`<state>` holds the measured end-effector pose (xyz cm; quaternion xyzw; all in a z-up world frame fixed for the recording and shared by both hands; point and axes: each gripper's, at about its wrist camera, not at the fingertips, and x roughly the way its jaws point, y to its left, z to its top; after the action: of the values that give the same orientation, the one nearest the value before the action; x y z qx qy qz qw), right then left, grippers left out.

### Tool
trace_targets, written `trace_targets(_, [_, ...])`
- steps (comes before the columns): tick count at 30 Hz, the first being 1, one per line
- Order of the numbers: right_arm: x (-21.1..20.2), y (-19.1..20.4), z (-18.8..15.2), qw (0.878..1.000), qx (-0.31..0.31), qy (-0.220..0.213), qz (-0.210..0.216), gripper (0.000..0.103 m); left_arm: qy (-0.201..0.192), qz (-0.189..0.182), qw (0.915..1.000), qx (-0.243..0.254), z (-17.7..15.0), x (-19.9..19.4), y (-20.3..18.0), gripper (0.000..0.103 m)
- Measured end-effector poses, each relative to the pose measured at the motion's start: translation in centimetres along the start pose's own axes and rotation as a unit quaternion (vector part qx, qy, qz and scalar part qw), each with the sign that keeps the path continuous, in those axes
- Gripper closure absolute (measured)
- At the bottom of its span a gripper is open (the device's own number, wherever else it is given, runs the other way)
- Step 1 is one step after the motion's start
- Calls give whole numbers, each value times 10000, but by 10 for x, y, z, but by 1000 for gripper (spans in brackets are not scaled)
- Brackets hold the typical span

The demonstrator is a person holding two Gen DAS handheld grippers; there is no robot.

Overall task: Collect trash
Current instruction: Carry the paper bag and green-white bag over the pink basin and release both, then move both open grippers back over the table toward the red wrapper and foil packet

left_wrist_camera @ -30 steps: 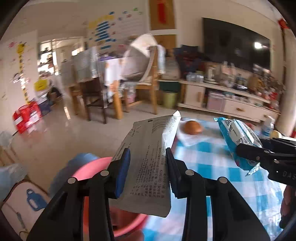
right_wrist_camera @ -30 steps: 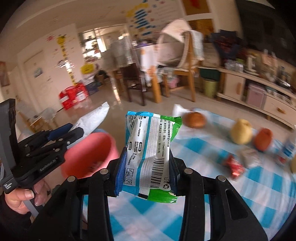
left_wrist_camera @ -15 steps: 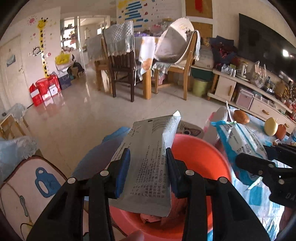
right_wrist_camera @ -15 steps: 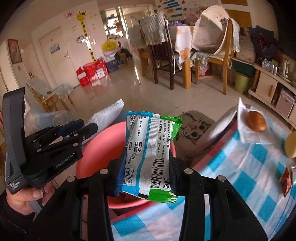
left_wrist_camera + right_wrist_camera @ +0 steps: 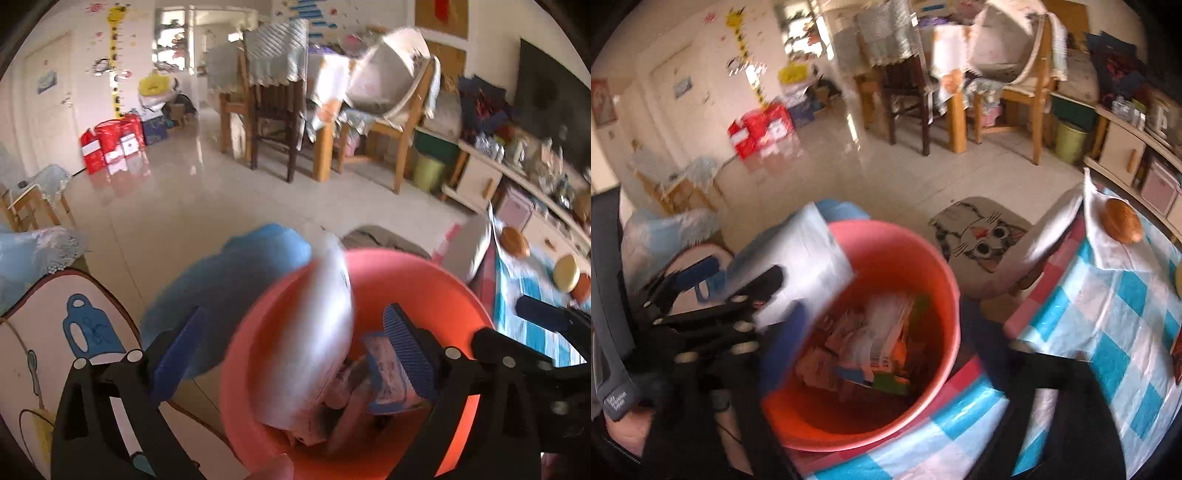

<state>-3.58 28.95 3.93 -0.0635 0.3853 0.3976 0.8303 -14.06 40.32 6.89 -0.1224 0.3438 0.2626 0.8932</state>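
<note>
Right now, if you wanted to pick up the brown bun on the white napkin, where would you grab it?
Probably by its two long sides, coming down from above. The brown bun is a smooth oval lying flat on the white napkin near the corner of the checked tablecloth, with nothing touching it. A claw closing across its narrow middle should hold without pinching the napkin.

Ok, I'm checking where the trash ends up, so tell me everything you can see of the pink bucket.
The pink bucket is round, looks like smooth plastic, and stands upright and open-topped beside the checked tablecloth. Crumpled wrappers already lie piled inside. A white packet, blurred, is dropping over its rim. What it stands on is hidden.
</note>
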Motion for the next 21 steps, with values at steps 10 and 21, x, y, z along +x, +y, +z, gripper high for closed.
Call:
trace_targets(10, [-67, -44, -18, 9980, 226, -558, -178, 9, -477, 43, 9983, 339, 10, -35, -23, 8])
trace_targets(21, [-198, -207, -116, 9760, 1078, -853, -1691, 9, -663, -858, 9904, 861, 4, -69, -154, 8])
